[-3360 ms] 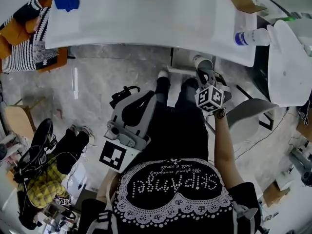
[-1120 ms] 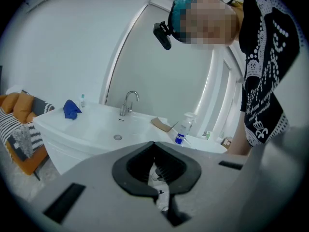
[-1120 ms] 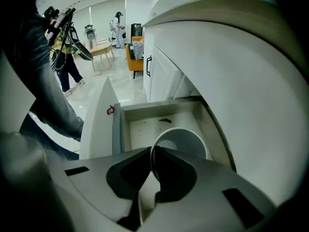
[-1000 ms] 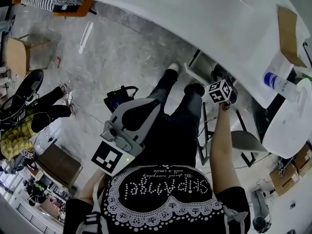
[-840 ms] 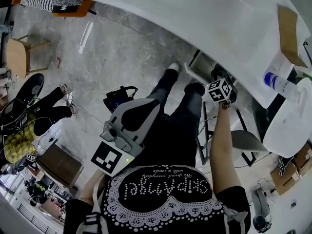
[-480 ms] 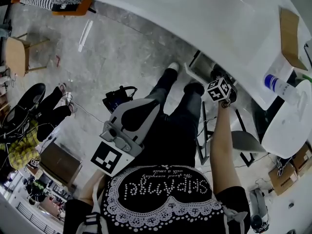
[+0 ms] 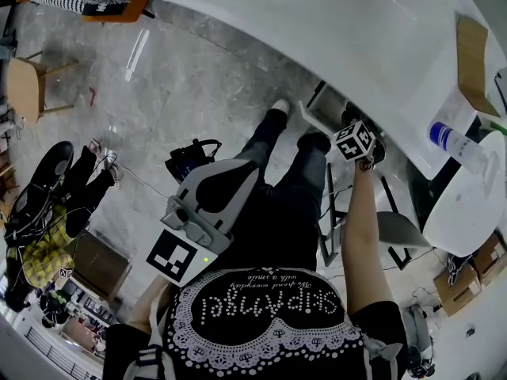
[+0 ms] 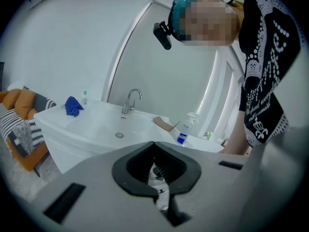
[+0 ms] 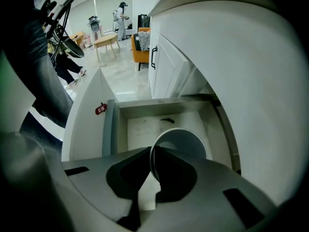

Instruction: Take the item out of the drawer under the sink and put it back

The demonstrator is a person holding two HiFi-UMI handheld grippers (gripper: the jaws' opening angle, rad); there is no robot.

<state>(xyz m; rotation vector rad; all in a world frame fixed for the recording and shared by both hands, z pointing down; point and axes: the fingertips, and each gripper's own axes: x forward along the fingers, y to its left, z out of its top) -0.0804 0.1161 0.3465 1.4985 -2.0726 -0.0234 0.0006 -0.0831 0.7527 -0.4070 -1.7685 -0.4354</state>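
A white paper cup (image 9: pixel 181 141) hangs rim-up over the open white drawer (image 9: pixel 140 129) under the sink. My right gripper (image 9: pixel 150 172) is shut on the cup's rim wall, pointing steeply down. In the head view only that gripper's marker cube (image 7: pixel 354 142) shows, at the sink's front edge, and it hides the cup. A small dark scrap (image 9: pixel 167 120) lies on the drawer floor. My left gripper (image 7: pixel 238 172) is held in front of the person's waist, away from the drawer. It is shut with nothing between its fingertips (image 8: pixel 153 143).
The white sink (image 8: pixel 96 124) carries a tap (image 8: pixel 130 100), a blue cloth (image 8: pixel 73 105), a cardboard piece (image 8: pixel 164 123) and a blue-labelled bottle (image 8: pixel 183 132). A black bag (image 7: pixel 190 157) lies on the floor left of the person's legs. A white cabinet door (image 9: pixel 166 66) stands behind the drawer.
Since the oldest frame the right gripper has carried the cup in under the sink's edge, so the cup no longer shows in the head view. Over the last second both grippers barely move.
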